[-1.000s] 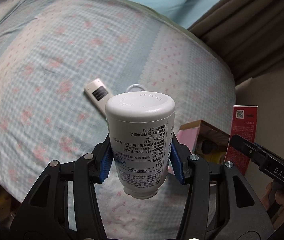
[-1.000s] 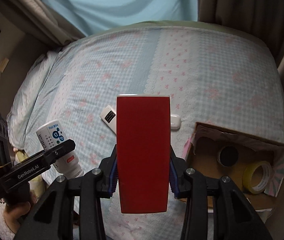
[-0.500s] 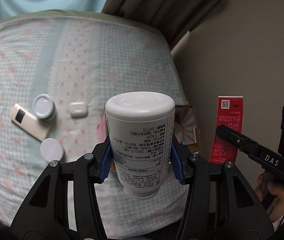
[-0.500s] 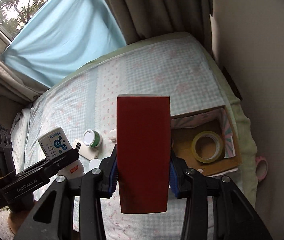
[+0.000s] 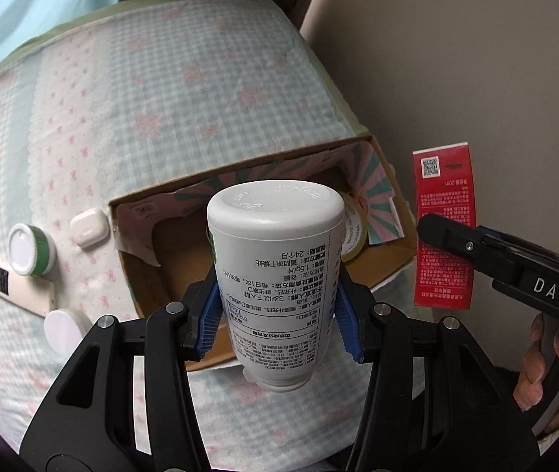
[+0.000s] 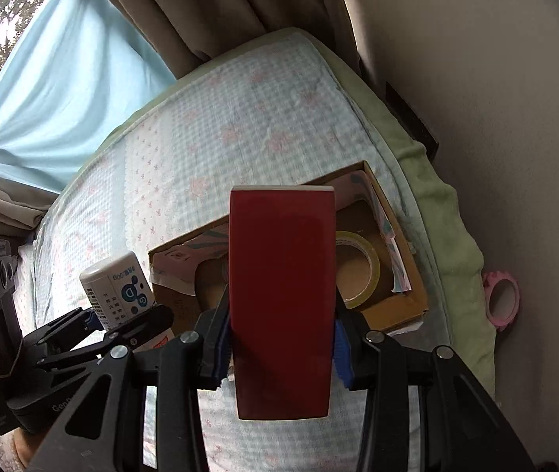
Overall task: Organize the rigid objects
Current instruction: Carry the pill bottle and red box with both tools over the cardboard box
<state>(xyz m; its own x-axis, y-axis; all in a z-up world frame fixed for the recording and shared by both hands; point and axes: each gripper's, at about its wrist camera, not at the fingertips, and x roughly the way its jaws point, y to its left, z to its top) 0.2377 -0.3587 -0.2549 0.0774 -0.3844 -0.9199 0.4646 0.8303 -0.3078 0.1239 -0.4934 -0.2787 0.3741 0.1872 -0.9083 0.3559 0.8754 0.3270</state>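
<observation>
My left gripper point(image 5: 275, 326) is shut on a white pill bottle point(image 5: 275, 275), held bottom-forward above the open cardboard box point(image 5: 134, 275) on the bed. My right gripper point(image 6: 281, 346) is shut on a red carton point(image 6: 282, 299), held upright over the same box point(image 6: 401, 236). The carton also shows in the left wrist view point(image 5: 447, 232) at the right, and the bottle in the right wrist view point(image 6: 116, 287) at the left. A roll of yellow tape point(image 6: 362, 271) lies inside the box.
Left of the box on the checked bedspread point(image 5: 161, 90) lie a white earbud case point(image 5: 89, 227), a green-rimmed jar point(image 5: 29, 244), a white remote point(image 5: 19, 291) and a white lid point(image 5: 65, 330). A wall point(image 6: 476, 98) runs along the bed's right edge; a pink ring point(image 6: 502, 303) lies beside it.
Both grippers have swung right and moved over the box, which now sits directly under the bottle and the carton. Both grips are unchanged.
</observation>
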